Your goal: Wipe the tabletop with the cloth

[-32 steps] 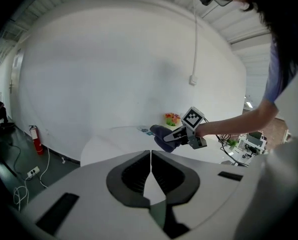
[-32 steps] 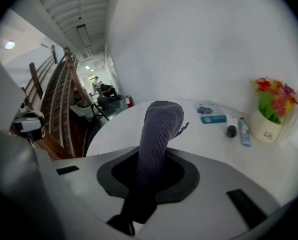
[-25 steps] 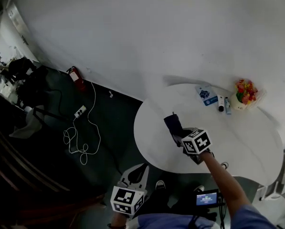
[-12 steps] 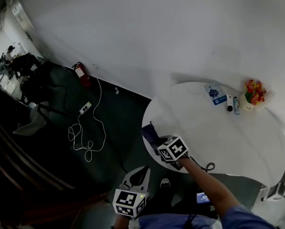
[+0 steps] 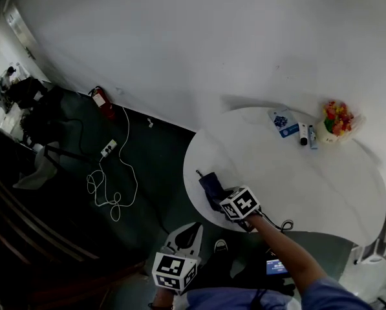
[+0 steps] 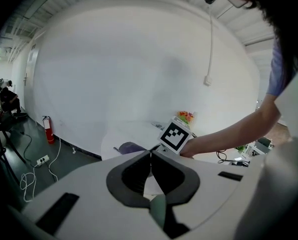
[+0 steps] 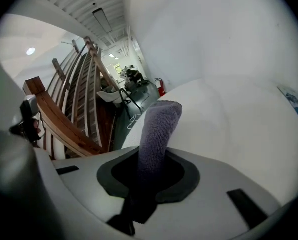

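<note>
Clamping a dark purple-grey towelling cloth (image 7: pixel 156 134), my right gripper (image 7: pixel 148 180) has its fingers clenched on it. The cloth sticks out ahead of those fingers, over the near edge of the round white tabletop (image 5: pixel 309 186). My left gripper (image 6: pixel 150 158) hangs off the tabletop, down beside my right arm, fingers pressed together on nothing, well apart from the cloth. Far beyond my right fingers, across the tabletop, sit a blue-and-white packet (image 5: pixel 282 123), two small tubes (image 5: pixel 304 135) and a tub of red and yellow pieces (image 5: pixel 335 118)
</note>
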{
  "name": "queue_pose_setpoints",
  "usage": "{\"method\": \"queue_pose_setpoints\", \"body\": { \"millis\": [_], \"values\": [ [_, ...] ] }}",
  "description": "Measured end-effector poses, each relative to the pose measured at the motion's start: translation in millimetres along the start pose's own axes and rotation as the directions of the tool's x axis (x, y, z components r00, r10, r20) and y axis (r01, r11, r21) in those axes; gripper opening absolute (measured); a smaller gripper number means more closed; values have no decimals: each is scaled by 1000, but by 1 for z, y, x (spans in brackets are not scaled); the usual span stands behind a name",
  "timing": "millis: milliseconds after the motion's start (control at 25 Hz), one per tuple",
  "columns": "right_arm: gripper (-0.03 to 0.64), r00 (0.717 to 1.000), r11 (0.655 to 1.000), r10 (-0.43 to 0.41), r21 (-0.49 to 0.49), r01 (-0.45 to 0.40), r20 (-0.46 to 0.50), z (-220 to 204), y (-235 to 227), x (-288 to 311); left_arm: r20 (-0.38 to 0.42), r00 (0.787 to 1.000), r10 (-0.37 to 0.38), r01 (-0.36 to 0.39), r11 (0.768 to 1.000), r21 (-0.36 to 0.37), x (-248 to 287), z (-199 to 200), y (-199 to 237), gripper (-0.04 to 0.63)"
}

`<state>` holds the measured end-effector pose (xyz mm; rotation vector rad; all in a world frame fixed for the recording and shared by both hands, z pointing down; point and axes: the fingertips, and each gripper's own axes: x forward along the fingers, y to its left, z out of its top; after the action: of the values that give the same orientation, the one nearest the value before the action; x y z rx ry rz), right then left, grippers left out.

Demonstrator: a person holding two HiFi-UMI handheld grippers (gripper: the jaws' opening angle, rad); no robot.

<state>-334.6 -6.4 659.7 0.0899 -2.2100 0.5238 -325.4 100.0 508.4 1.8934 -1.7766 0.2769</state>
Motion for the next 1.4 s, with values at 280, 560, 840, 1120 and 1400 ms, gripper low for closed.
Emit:
{"method": "queue_pose_setpoints", "body": {
  "millis": [280,560,840,1120,1400],
  "values": [
    [74,991,983,-132,133,128,24,-53,-75,-70,-29,993,-114,116,991,73,34,12,-49,17],
    [74,952,917,-302,289,276,49,-128,-154,-181,-70,965,-253,261,951,163,81,29,-136,17],
    [74,903,817,-425,455,354,60,-229,-219,-291,-105,928,-357,372,903,215,131,40,-241,17],
    [74,849,702,-527,582,410,37,-338,-276,-396,-129,885,-448,466,855,227,176,41,-356,17],
    [74,800,597,-600,666,446,3,-435,-316,-483,-170,832,-528,555,800,229,211,27,-460,17]
  ]
}}
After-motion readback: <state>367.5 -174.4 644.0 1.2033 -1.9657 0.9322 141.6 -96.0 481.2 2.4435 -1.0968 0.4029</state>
